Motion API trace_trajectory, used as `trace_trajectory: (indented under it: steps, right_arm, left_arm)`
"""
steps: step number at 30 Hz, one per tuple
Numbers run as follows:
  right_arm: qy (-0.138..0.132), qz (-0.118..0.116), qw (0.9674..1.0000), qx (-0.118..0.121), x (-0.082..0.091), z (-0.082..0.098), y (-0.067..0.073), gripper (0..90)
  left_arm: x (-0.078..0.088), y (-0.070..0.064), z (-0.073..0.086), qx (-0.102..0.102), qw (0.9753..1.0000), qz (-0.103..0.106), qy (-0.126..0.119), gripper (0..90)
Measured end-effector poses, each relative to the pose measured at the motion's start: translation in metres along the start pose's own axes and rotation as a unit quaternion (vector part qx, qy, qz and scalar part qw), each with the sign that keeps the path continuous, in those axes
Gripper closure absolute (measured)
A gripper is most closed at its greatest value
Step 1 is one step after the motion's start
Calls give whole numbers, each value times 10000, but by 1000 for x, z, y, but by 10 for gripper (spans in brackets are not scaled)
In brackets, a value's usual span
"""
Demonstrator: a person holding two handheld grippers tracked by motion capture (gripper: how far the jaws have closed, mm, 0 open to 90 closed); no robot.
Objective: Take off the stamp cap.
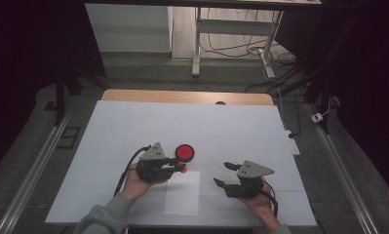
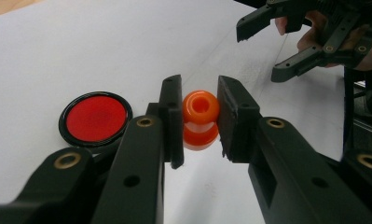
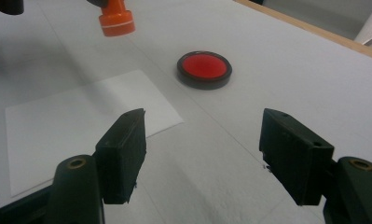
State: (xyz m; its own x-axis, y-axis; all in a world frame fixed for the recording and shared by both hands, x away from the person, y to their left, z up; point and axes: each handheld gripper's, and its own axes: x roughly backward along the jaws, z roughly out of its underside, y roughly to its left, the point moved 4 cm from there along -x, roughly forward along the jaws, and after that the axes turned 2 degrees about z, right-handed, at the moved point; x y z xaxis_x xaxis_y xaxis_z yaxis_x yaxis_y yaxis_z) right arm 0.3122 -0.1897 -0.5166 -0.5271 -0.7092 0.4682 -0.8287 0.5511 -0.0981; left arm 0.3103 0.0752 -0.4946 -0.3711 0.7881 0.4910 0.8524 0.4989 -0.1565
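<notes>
Two grippers sit at your near edge of the worktop (image 1: 133,122), one in each hand. Your left gripper (image 1: 178,167) has its fingers (image 2: 173,116) clamped on an orange stamp (image 2: 200,119): in the left gripper view the pads press the stamp's waisted body from both sides, its hollow round knob facing the camera. In the right gripper view the stamp hangs clear above the worktop, its flat base with a pale ring turned downward. It is above the far edge of the white paper sheet (image 1: 182,192), which lies flat between your two hands.

Your right gripper (image 1: 224,175) has its fingers (image 3: 123,149) spread wide with nothing between them; they point toward the paper sheet from its right side, just above the worktop and apart from the stamp.

Just beyond the paper sheet's far edge, near the stamp, lies a round black ink pad tin (image 1: 185,152). It is open and shallow, and its whole inside is a red pad. Nothing else lies in it, and the stamp is not touching it.
</notes>
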Motion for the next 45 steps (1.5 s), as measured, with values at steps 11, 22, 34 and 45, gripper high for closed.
trace_trajectory:
  steps: [11, 22, 34, 45]
  right_arm:
    - [5, -92, 10000, 16, -10, -4, 10, 314]
    - [26, -198, 9998, 97, -21, -8, 21, 317]
    - [42, -336, 9992, 209, -36, -14, 33, 318]
    - [2, -510, 9984, 253, -49, -20, 43, 318]
  left_arm:
    - [-1, 0, 0, 4, 10000, 2, 10, 722]
    - [-1, -1, 0, -2, 10000, 7, 14, 722]
    - [-2, -1, 0, -3, 10000, -22, 6, 721]
    - [-3, -2, 0, -3, 10000, -3, 2, 722]
